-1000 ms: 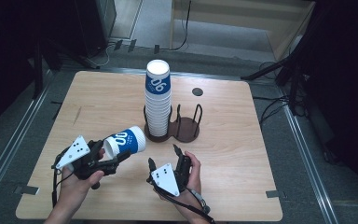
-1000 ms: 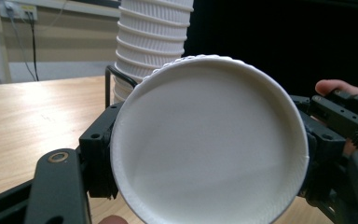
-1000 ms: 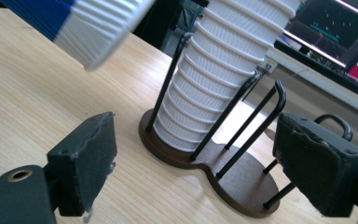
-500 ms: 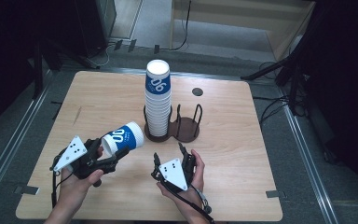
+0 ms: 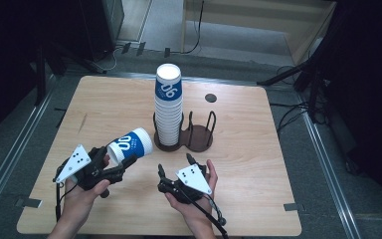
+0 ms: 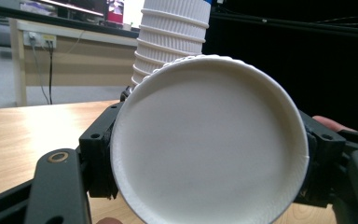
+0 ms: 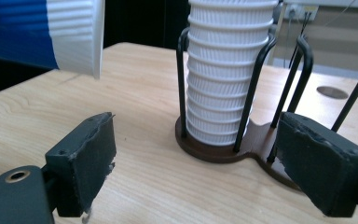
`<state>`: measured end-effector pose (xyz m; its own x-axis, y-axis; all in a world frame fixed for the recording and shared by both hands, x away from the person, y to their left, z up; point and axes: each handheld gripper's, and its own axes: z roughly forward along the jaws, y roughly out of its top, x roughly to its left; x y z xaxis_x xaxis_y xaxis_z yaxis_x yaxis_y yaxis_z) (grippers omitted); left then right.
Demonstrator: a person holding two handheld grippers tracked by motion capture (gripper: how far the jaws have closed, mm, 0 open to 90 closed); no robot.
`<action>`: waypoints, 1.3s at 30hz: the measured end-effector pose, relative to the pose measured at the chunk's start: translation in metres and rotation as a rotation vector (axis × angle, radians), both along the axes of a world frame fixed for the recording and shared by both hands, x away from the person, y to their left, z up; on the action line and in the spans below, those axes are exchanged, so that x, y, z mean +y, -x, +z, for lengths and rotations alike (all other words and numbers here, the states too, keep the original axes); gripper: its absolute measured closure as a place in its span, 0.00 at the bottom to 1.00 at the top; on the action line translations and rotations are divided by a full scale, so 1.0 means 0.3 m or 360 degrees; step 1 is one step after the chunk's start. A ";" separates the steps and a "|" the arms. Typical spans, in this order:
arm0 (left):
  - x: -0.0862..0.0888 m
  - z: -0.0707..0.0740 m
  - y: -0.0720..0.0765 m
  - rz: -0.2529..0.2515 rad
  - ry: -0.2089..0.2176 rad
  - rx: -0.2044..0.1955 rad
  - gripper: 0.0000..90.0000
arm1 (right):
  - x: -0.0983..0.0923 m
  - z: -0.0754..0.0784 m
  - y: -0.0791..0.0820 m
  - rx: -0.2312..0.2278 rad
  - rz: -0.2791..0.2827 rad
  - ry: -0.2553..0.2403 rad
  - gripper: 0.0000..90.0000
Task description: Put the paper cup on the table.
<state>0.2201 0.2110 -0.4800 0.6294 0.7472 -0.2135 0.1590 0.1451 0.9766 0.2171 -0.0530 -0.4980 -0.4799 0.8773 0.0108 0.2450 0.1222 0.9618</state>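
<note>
High view | paper cup (image 5: 129,144) lies tilted above the desk (image 5: 258,164), pinched at its base by the left tool (image 5: 110,160) | right tool (image 5: 175,168) spread, jaws just opening, nothing between | cup stack (image 5: 168,107) upright in the dark rack (image 5: 199,137), just beyond.

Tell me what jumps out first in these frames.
The tall stack of cups standing in the left bay of the dark two-bay holder at table centre. Next, the single cup lying on its side, clamped in the left gripper at the near left; the right gripper is empty, jaws apart.
</note>
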 end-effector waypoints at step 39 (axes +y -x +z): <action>-0.047 -0.022 -0.022 0.0007 0.0013 -0.0076 0.29 | 0.046 0.100 0.009 0.0669 -0.0146 -0.1445 0.00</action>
